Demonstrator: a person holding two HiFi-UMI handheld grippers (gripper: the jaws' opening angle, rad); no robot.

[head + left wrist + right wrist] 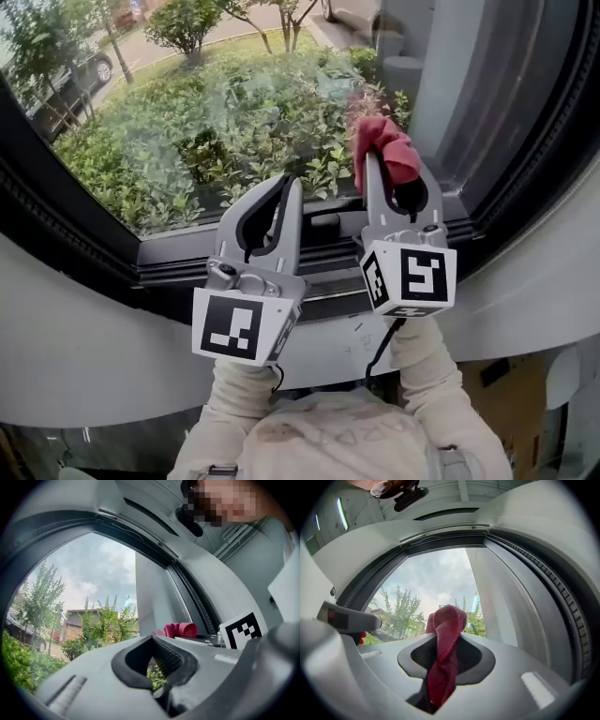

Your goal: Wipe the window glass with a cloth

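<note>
Head view: right gripper [394, 180] jaws clamped on red cloth [382, 145] by the window glass [187, 112], left gripper [287, 184] jaws together

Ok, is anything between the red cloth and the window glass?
Nothing visible. The red cloth, clamped in the right tongs, faces the window glass directly; the left tongs sit off to its left, out of the way.

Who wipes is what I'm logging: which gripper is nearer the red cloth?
Right. The right gripper is shut on the red cloth, which bunches past its tips. The left gripper stands to its left, shut, empty, apart from the cloth.
</note>
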